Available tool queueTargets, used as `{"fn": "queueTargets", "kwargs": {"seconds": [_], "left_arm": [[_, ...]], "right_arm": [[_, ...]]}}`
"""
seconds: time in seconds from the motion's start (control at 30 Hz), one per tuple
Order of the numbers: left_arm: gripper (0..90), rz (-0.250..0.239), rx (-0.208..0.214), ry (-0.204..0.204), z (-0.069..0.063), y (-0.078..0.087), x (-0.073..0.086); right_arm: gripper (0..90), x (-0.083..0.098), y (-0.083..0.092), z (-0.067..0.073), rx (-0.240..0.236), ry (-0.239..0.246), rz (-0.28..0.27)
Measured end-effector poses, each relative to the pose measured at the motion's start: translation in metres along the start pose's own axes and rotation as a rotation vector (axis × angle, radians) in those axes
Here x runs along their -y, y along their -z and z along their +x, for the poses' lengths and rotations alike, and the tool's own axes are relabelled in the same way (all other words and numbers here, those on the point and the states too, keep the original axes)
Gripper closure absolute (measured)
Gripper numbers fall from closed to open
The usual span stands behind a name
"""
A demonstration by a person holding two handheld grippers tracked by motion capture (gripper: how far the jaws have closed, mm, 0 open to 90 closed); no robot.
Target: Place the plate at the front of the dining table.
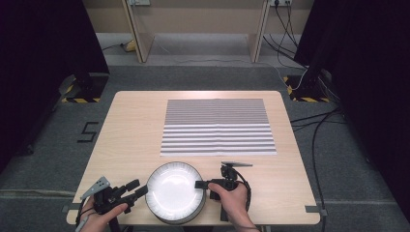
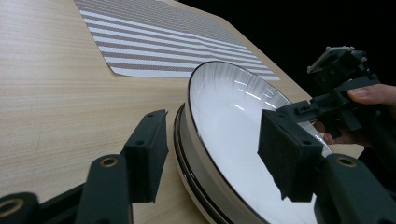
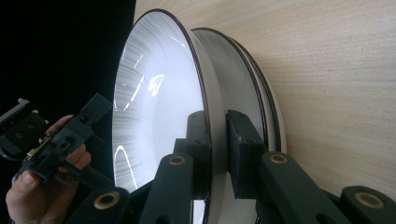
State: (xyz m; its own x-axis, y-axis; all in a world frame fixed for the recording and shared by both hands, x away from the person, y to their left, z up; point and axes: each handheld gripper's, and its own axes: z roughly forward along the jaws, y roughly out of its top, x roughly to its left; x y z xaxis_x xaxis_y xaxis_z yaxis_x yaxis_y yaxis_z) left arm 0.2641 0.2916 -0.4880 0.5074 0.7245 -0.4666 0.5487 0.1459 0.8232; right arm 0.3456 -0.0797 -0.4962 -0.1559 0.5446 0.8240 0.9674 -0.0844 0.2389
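Gripping the rim of the top plate (image 1: pixel 173 191) squarely is what matters at this step. The plate sits on a stack (image 3: pixel 261 102) of like plates at the near edge of the tabletop (image 1: pixel 130 130), just short of the striped mat (image 1: pixel 217 126). The right gripper (image 3: pixel 218 149) is clamped on the plate's right rim, one pad inside the bowl and one outside. The left gripper (image 2: pixel 212 154) is spread wide; its jaws straddle the left rim without pressing on it, so the plate is held from one side only.

The step in hand is judged to be lifting the top plate off the stack, probably for the mat. To do it well, the right grip should be kept firm and deep on the rim, since glazed ware is likely to slip. The plate should be raised straight up before it is carried forward, so the lower plates are not dragged along. The tilt should be kept small. The left gripper should be drawn clear of the rim, or closed on it for support, before the lift is begun.
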Motion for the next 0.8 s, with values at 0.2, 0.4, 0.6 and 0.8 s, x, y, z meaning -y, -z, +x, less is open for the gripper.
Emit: {"fn": "queueTargets", "kwargs": {"seconds": [0.2, 0.4, 0.6, 0.8], "left_arm": [[37.0, 0.006, -0.005, 0.007, 0.000, 0.000, 0.000], [35.1, 0.009, -0.008, -0.001, 0.000, 0.000, 0.000], [34.9, 0.008, -0.008, 0.003, 0.000, -0.001, 0.000], [34.7, 0.015, -0.005, 0.003, 0.001, -0.002, 0.002]], "right_arm": [[79.9, -0.003, 0.010, 0.004, -0.003, 0.004, -0.024], [79.8, -0.006, 0.018, 0.006, -0.001, 0.019, -0.037], [79.5, -0.009, 0.025, 0.007, 0.002, 0.026, -0.053], [79.3, -0.011, 0.030, 0.008, 0.010, 0.027, -0.063]]}}
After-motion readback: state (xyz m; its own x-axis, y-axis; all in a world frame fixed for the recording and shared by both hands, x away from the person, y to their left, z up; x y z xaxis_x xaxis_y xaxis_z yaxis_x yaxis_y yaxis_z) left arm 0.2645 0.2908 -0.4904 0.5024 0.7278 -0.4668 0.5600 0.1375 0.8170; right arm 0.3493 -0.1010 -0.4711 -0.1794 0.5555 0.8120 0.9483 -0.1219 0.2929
